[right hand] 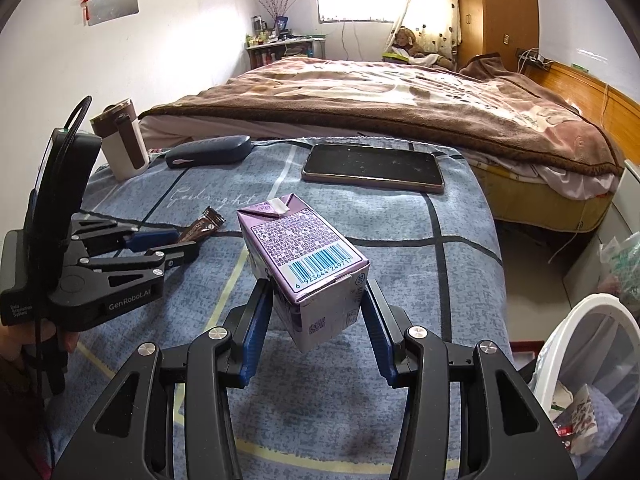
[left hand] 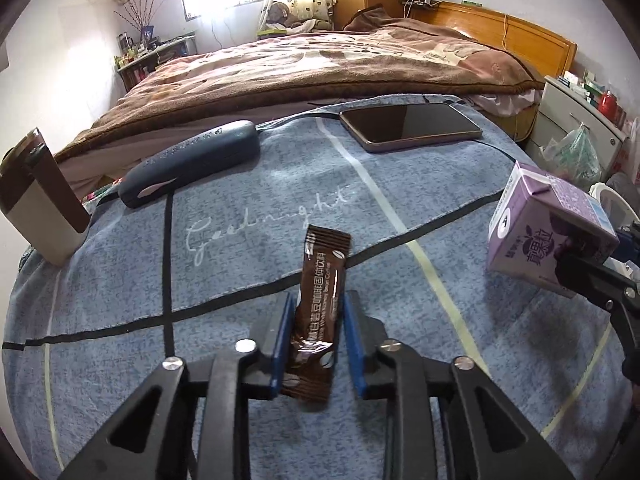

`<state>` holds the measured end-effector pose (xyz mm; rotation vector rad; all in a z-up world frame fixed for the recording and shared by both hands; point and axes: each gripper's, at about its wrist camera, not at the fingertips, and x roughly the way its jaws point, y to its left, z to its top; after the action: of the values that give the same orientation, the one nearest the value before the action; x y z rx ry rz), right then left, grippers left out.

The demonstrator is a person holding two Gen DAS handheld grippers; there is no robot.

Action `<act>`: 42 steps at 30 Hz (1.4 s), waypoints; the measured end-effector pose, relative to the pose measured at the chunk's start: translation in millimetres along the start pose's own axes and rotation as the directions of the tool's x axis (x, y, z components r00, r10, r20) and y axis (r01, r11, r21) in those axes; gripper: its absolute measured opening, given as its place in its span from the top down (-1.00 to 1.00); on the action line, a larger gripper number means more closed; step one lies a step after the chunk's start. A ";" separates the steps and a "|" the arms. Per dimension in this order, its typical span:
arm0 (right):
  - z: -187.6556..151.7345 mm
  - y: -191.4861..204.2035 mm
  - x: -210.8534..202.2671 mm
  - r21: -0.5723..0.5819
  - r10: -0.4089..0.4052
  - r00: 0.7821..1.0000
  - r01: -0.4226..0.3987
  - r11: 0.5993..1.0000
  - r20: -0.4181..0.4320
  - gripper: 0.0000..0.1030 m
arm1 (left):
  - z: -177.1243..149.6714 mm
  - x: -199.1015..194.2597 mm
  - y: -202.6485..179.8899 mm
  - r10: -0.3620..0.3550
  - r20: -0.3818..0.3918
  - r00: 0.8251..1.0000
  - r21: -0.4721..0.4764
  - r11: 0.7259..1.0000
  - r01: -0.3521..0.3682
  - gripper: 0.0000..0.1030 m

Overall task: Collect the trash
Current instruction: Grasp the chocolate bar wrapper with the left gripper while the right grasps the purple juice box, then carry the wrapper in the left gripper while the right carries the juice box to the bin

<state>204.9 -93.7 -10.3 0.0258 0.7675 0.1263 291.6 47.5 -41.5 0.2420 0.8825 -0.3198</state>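
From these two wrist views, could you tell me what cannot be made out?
- Coffee sachet: its lower end, behind the left gripper pads, left wrist view.
- Purple carton: whether empty; it is closed.
- White bin: mostly cut off by the right wrist frame edge.
- Carton print: too small.

On the cloth-covered table [right hand: 460, 240]: tumbler [right hand: 122, 142] at far-left corner, glasses case [right hand: 208, 151] beside it, phone [right hand: 374, 167] along far edge.

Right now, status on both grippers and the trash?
Left gripper shut on coffee sachet. Right gripper shut on purple carton. White bin at right, path clear.
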 end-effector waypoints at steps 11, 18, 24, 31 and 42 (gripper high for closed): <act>-1.3 -7.5 -9.0 0.018 -0.014 1.000 0.014 1.000 0.021 0.07 | -4.3 -9.1 -9.7 0.010 0.005 1.000 -0.021 1.000 -0.010 0.60; -3.8 -10.5 -22.1 0.021 -0.024 0.999 0.023 1.000 0.043 0.07 | -8.0 -27.9 -19.7 -0.003 0.034 0.999 -0.033 0.999 0.004 0.60; -9.4 -18.7 -40.1 0.040 -0.037 0.997 0.034 0.999 0.070 0.07 | -12.0 -50.8 -32.7 -0.014 0.067 0.998 -0.039 0.999 0.017 0.60; -20.1 -35.8 -66.8 0.061 -0.072 0.993 0.067 0.996 0.097 0.07 | -18.2 -75.1 -57.1 -0.051 0.103 0.993 -0.026 0.998 0.054 0.60; -42.5 -77.8 -113.2 0.125 -0.171 0.976 0.155 0.980 0.134 0.07 | -15.5 -107.5 -115.2 -0.135 0.159 0.978 0.022 0.991 0.133 0.60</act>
<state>102.9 -185.8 31.9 0.0790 0.6283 -0.0755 174.0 -35.3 24.9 0.1644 0.7394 -0.4635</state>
